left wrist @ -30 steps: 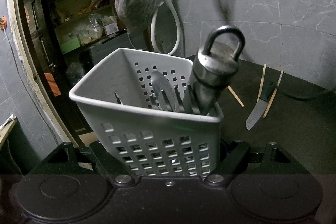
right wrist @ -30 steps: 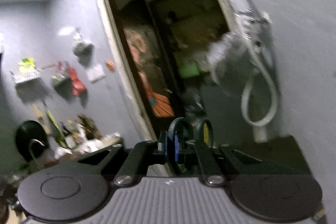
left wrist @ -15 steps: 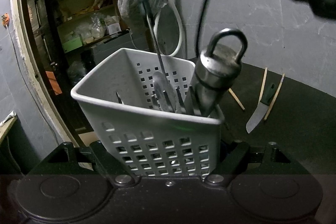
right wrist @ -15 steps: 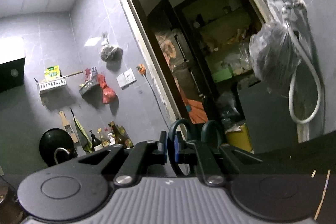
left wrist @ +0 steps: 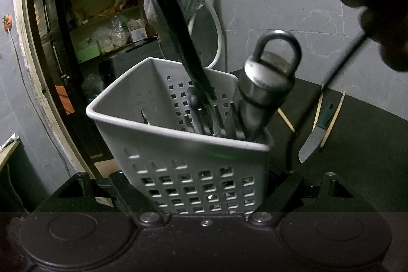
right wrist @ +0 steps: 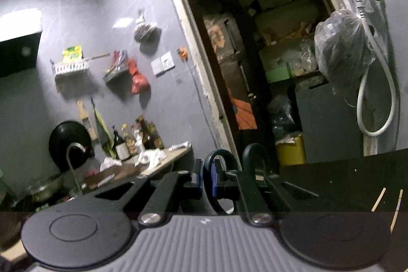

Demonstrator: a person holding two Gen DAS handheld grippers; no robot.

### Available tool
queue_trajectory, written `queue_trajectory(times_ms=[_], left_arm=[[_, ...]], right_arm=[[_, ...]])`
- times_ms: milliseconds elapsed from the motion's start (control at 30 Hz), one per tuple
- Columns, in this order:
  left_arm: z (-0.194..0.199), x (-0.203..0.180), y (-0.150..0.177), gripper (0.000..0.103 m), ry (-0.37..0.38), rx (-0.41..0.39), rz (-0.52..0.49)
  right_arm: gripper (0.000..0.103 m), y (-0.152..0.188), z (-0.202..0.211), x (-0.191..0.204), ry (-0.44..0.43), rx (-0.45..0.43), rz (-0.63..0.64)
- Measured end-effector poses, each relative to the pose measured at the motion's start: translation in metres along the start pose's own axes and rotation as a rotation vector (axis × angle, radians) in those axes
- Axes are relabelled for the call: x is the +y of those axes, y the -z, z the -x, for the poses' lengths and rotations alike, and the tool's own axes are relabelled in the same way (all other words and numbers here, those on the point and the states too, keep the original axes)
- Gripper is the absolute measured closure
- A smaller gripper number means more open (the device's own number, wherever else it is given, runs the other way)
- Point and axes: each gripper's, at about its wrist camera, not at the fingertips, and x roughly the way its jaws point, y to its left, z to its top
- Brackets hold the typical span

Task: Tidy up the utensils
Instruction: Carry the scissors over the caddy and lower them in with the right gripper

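**Scissors tip into the basket**

Nearest us, our left gripper clamps the perforated white plastic basket by its lower wall, one finger on each side, and holds it tilted with the open mouth facing up and away. Inside stand a fat brushed-metal cylinder with a ring handle, leaning against the right-hand corner, and a bunch of flat steel utensil handles beside it.

Our right gripper pinches the scissors by a dark loop handle; in its own view the blue-edged pads sit narrow on that loop, and the reading has them easing apart slightly while the handle is between them. From the left wrist view the gripper hangs above the basket, upper frame, with the closed blades running down as one long dark bar. That long axis slants from upper left to lower right, and the tip is already inside the rim, among the steel handles. We judge the coming move to be a release, letting the blades slide down that line.

Farther off on the dark matte tabletop lie a green-handled knife and pale wooden chopsticks, well apart from the basket and nearer our right hand.
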Motion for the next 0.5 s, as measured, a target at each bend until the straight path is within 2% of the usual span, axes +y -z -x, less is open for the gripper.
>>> queue_trajectory(times_ms=[167,367,433,500], left_arm=[[-0.001,0.000,0.000,0.020,0.002,0.001,-0.001],[-0.002,0.000,-0.001,0.020,0.004,0.003,-0.002],[-0.002,0.000,-0.001,0.020,0.004,0.003,-0.002],[-0.002,0.000,-0.001,0.020,0.005,0.004,-0.002]], right_arm=[[0.087,0.009,0.008,0.006,0.009,0.055,0.008],[0.083,0.015,0.013,-0.001,0.023,0.074,-0.039],[0.073,0.015,0.012,-0.001,0.016,0.085,-0.034],[0.057,0.015,0.011,-0.001,-0.001,0.104,-0.030]])
